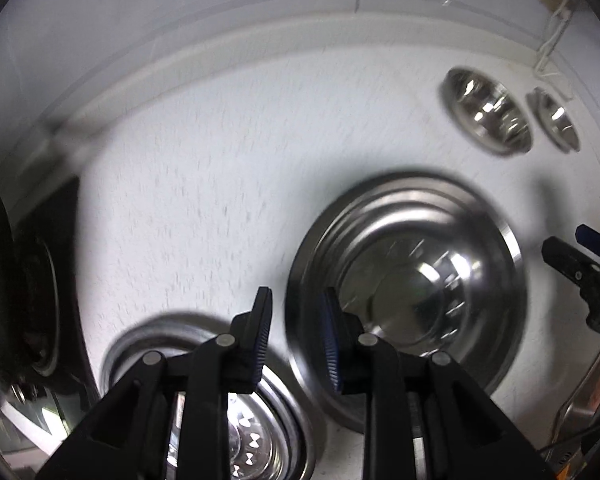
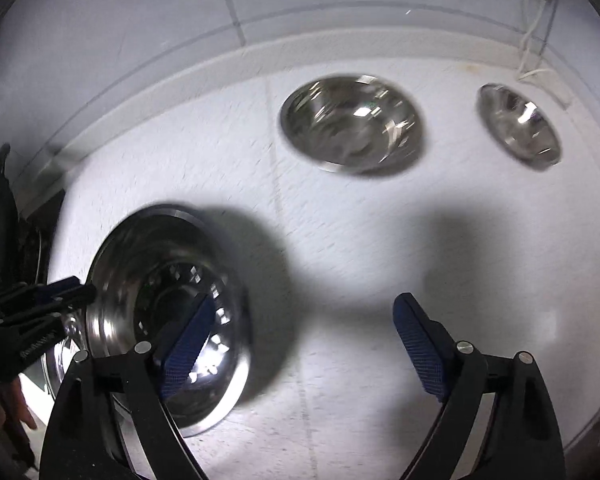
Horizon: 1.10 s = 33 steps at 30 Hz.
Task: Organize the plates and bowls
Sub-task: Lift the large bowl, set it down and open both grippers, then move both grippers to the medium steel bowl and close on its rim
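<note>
Two small bowls (image 2: 352,124) (image 2: 518,126) at one o'clock, two plate stacks (image 1: 408,292) (image 1: 236,412) on the bench (image 1: 204,208); left gripper (image 1: 296,336) and right gripper (image 2: 304,348) jaws released.

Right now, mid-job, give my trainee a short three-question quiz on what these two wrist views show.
1. True or false: the right gripper is shut on a bowl.
2. How many small steel bowls stand apart at the far side of the white counter? A) one B) two C) four
3. Fill in: the left gripper has its fingers on either side of the rim of the large steel ____.

Key: 1 false, its jaws are wide apart and hold nothing. 2 B: bigger far bowl, smaller far bowl. 3 bowl.
</note>
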Available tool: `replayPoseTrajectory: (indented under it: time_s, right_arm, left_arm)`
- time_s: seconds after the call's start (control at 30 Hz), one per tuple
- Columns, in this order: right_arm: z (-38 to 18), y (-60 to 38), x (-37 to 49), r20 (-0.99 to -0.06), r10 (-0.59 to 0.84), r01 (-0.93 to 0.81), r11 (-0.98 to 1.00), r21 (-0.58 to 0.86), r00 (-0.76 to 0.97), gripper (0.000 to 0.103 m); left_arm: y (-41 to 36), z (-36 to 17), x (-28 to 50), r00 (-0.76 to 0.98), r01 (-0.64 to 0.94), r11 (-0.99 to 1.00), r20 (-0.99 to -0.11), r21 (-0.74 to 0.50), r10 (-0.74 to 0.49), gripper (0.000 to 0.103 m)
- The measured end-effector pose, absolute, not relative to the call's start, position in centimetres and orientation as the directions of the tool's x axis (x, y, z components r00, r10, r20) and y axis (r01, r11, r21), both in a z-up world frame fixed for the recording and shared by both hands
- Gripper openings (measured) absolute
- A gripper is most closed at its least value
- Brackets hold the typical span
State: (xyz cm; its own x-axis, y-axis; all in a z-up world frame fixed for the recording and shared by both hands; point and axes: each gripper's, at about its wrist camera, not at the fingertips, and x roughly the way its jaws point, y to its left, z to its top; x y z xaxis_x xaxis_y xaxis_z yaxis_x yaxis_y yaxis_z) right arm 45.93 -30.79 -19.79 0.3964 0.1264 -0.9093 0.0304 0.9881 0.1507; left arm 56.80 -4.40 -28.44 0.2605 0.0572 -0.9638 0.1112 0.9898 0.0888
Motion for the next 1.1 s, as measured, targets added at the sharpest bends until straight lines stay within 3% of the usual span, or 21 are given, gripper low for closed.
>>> replayPoseTrajectory:
  time_s: [0.17,0.33,0.67,1.1]
  right_arm:
    - [-17.3,-34.2,46.3,-0.891,0.095,0.07,0.988,0.14,0.445,0.088]
    - [-16.5,-36.4,47.5,-0.877,0.059,0.112,0.985,0.128,0.477,0.088]
    - [-17.1,-40.8,51.7,-0.87,0.014,0.169,0.979,0.112,0.493,0.088]
    - [-19.9,-43.1,57.5,-0.869,-0.002,0.229,0.965,0.129,0.496,0.088]
  left_arm:
    - [-7.6,-25.3,59.1,0.315,0.164,0.985,-0.949,0.052,-0.002,0.031]
    - [-10.9,-24.0,62.2,0.322,0.236,0.972,-0.944,0.012,-0.067,0.047]
    - [-17.8,-25.7,67.9,0.324,0.315,0.949,-0.938,-0.012,-0.12,0.064]
    - [-21.9,-29.7,74.7,0.307,0.308,0.95,-0.951,0.05,-0.049,0.067]
